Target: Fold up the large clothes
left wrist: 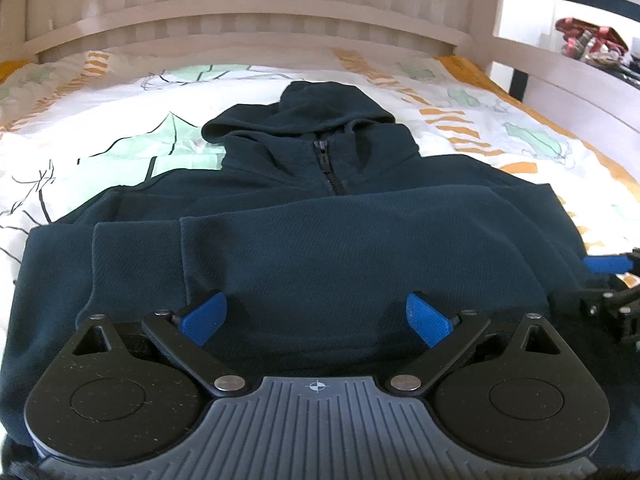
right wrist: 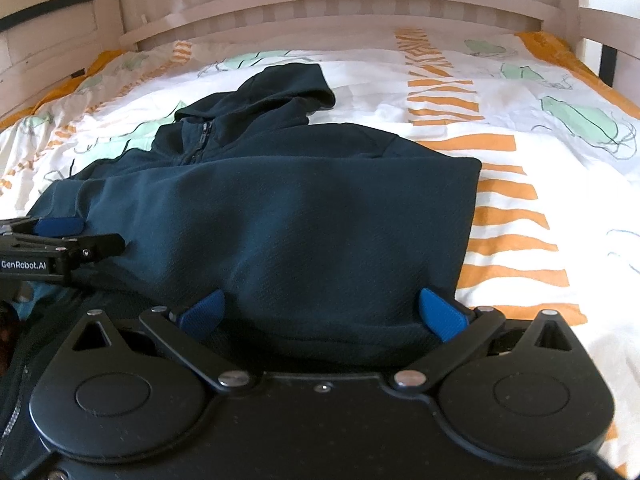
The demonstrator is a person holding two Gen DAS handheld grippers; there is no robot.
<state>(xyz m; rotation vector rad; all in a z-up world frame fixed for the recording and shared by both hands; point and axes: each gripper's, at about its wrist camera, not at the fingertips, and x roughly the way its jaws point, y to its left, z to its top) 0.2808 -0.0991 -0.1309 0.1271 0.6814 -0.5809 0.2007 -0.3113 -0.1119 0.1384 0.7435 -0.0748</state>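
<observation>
While the dark hooded jacket (left wrist: 320, 240) is lying front-up on the patterned bed sheet (right wrist: 520, 128), sleeves folded across its chest, the left tongs (left wrist: 316, 316) and right tongs (right wrist: 322, 314) are both hovering spread wide, released, over its near hem

You see a patterned bedsheet (left wrist: 120, 92), a slatted wooden headboard (left wrist: 248, 36), and red clutter (left wrist: 588, 38) on a shelf.

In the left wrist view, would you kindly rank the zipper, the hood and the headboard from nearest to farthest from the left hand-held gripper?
1. Zipper, straight ahead at the jacket's collar.
2. Hood, just beyond the zipper.
3. Headboard, farthest, behind the bed.
</observation>
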